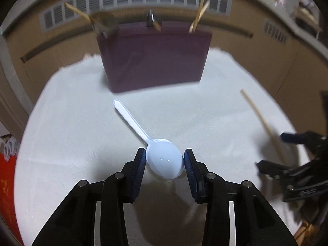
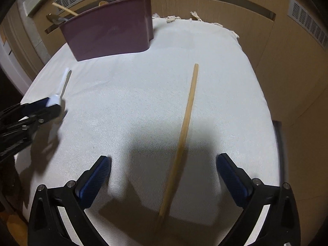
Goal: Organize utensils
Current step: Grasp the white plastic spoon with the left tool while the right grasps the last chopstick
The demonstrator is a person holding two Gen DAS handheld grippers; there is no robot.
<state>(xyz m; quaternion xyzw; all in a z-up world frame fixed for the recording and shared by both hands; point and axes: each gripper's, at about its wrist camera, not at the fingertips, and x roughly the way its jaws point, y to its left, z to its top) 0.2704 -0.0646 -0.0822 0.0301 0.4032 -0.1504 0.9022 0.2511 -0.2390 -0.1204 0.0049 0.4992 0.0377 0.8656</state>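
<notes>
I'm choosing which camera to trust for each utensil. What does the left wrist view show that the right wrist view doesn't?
Only the left wrist view shows the white spoon's bowl, gripped between the left gripper's pads, and a red object at the frame's left edge.

Only the right wrist view shows the right gripper wide open around the wooden chopstick lying on the white cloth, plus the cloth's fringed far edge.

Both show the maroon utensil holder with sticks inside, and both grippers.
</notes>
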